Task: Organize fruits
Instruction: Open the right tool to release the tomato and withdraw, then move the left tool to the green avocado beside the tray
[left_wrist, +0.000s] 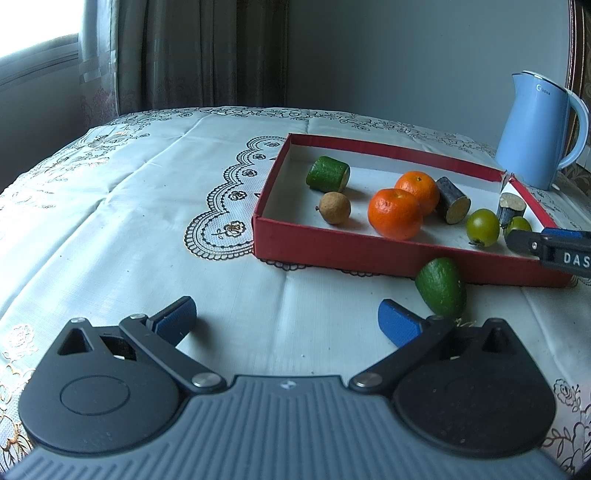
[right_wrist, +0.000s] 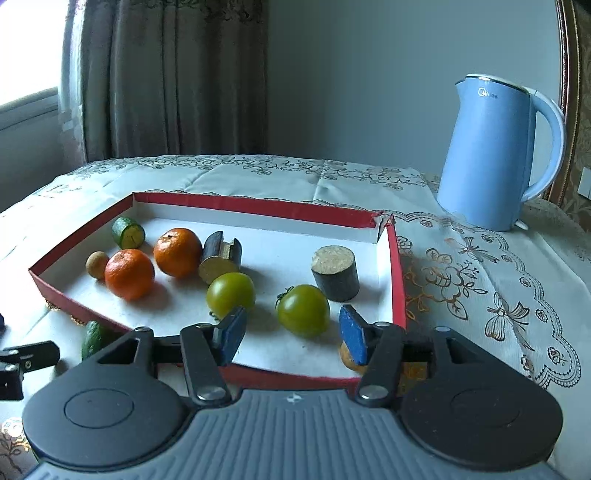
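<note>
Inside red box (right_wrist: 395, 266): two oranges (right_wrist: 129, 273), two green tomatoes (right_wrist: 303, 309), longan (right_wrist: 97, 264).

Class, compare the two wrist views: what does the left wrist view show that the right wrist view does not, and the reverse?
Only the left view: the whole avocado outside the box, and its own open left gripper. Only the right view: the notch in the dark cut stick, and a yellowish piece behind the open right gripper's pad. Both: red box, two oranges, two green tomatoes, blue kettle.
</note>
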